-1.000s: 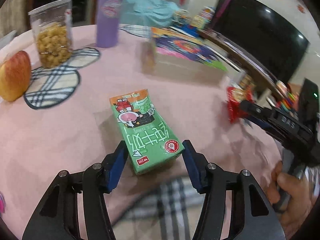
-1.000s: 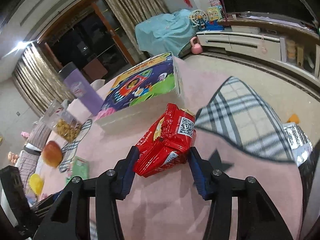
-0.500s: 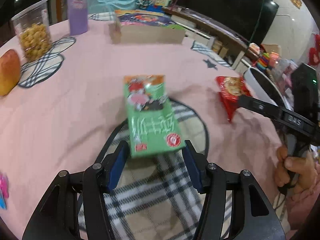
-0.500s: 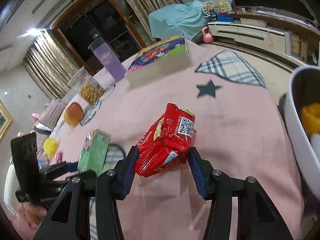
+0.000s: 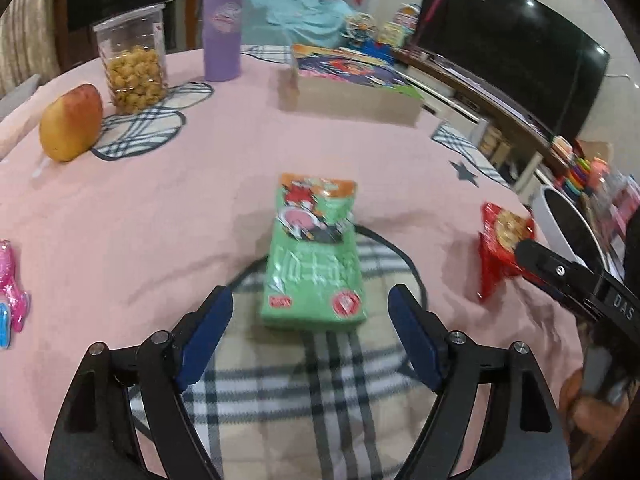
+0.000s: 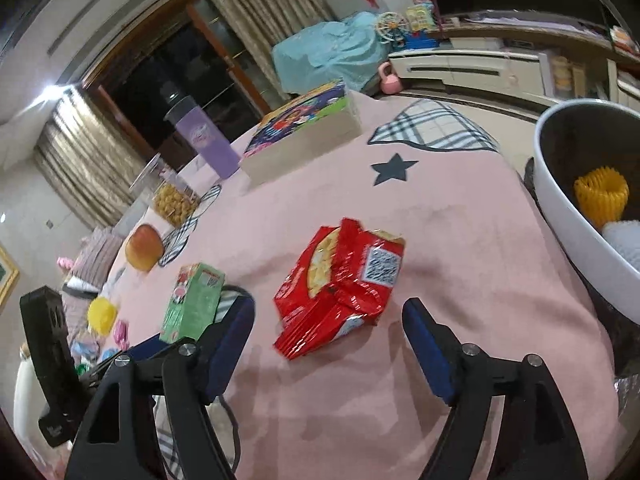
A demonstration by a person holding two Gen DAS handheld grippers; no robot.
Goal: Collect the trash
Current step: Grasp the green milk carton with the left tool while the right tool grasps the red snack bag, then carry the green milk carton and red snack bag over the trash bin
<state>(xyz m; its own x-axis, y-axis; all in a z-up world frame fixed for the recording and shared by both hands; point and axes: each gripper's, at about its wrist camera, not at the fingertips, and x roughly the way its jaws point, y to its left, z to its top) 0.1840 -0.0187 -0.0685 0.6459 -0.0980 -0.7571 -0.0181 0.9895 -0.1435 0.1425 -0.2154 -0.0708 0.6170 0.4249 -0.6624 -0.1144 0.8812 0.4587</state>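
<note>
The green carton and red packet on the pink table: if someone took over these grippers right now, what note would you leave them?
Left gripper: jaws just opened, pads clear of the green drink carton, which lies on the checked patch of the pink tablecloth.
Right gripper: jaws just opened, red crinkled snack packet lying between them, not gripped.
Done: both items brought near the table edge beside the white bin.
Left: regrip each and drop it in the bin.

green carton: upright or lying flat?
Lying flat. The green carton rests on its broad face on the plaid mat, printed front up.
</note>
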